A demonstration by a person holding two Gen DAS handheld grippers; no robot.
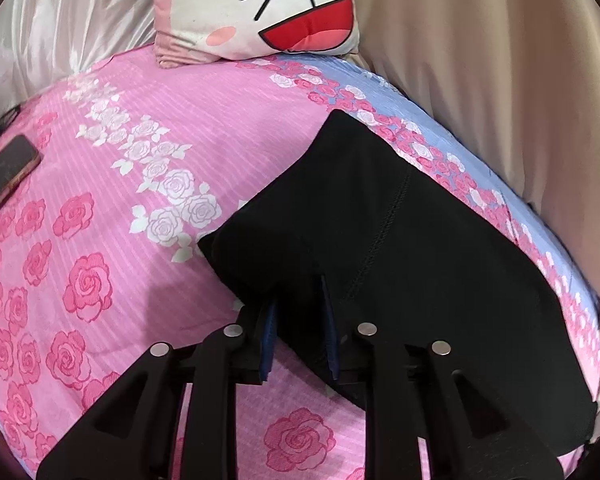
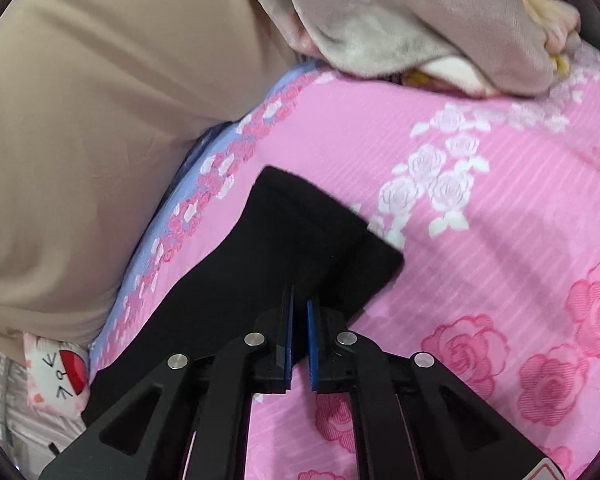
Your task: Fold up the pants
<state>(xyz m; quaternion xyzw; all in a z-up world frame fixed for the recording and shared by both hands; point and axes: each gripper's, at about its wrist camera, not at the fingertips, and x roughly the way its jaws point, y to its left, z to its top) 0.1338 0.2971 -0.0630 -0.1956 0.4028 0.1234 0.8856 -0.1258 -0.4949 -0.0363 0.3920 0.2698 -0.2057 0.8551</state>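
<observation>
The black pants lie folded on the bed, running ahead of both tools toward the blue border; their free corner sits ahead-left of the left hand-held gripper. Open pink sheet lies left of it, up to a phone and a cartoon pillow ahead. Tilted downward, it pinches a pants fold, jaws narrow. The right hand-held gripper, also tilted, has narrow jaws over the pants edge; contact cannot be told.
</observation>
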